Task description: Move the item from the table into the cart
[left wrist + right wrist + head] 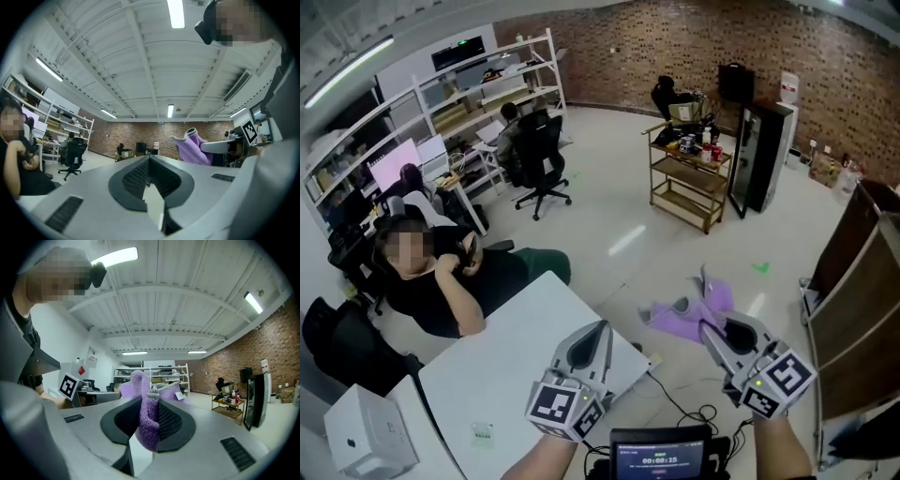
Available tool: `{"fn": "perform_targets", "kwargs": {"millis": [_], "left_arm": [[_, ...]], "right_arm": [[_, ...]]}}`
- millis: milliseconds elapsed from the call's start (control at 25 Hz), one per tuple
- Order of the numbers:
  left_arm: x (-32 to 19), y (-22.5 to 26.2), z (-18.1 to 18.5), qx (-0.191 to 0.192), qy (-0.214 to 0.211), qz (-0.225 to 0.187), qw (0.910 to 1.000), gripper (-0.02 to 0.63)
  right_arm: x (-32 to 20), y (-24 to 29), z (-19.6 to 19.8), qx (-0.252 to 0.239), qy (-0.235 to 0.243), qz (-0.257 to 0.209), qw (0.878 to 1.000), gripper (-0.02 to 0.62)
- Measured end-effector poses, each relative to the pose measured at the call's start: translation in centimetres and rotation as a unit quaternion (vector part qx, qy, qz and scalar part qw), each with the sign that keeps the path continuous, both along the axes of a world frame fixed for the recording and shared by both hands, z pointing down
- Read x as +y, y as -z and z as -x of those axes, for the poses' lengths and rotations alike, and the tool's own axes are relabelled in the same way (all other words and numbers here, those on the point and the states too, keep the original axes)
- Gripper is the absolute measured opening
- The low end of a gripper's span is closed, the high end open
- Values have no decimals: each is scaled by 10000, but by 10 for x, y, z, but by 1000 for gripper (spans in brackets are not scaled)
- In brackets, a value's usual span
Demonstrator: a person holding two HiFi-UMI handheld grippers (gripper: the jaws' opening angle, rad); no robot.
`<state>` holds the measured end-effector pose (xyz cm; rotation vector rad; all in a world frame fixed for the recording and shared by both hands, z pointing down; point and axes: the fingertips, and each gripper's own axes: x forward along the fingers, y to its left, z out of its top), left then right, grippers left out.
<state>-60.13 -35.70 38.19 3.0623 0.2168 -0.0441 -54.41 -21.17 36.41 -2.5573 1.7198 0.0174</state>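
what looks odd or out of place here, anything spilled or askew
Nothing is spilled or broken. The only untidy thing is the purple cloth: the right tongs pinch it in a bunch, in the air beyond the white table, with loose ends sticking out unevenly. The left tongs are shut and empty.

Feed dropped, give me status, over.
Left gripper shut, empty. Right gripper shut on purple cloth, off the table. Wooden cart ahead, bare floor between.

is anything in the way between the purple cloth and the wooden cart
Nothing visible does. The purple cloth is clamped in the right gripper, and only open floor lies between it and the wooden cart; the black cabinet stands beside the cart, not in front.
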Motion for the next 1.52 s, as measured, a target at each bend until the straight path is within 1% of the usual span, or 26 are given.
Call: {"fn": "perform_targets", "kwargs": {"millis": [120, 280, 400, 560, 640, 800, 920, 1000, 1080, 1280, 1400, 1520], "left_arm": [[75, -1, -69, -65, -435, -17, 9990, 2], [140, -6, -159, -108, -1059, -165, 9942, 2], [187, -15, -232, -56, -1598, -128, 9870, 2], [232, -21, -304, -52, -2230, -89, 9748, 2], [260, -20, -340, -39, -2497, -23, 9683, 2], [340, -31, -400, -132, -3005, -34, 9537, 2], [413, -34, -440, -167, -3301, -5, 9438, 2], [467, -31, -467, -119, -3463, -29, 9381, 2], [525, -28, -496, -87, -3566, -52, 9342, 2], [667, -12, -557, -6, -3737, -110, 9275, 2], [738, -3, -592, 20, -3908, -166, 9203, 2], [800, -2, -625, 40, -4133, -276, 9102, 2]], "right_arm": [[75, -1, -57, -56, -443, -40, 9990, 70], [146, -7, -139, -103, -1137, -158, 9933, 69], [206, -12, -200, -61, -1807, -179, 9834, 69], [269, -16, -243, -65, -2600, -206, 9654, 69], [305, -16, -263, -32, -2949, -133, 9554, 69], [398, -27, -296, -42, -3551, 6, 9348, 70], [474, -33, -318, -123, -3946, -21, 9188, 71], [527, -29, -335, -73, -4131, -37, 9107, 69], [583, -20, -355, 9, -4268, -74, 9043, 69], [721, -4, -400, 98, -4462, -87, 8948, 71], [792, 2, -430, 89, -4692, -146, 8829, 69], [852, 2, -454, 91, -4921, -172, 8703, 69]]}}
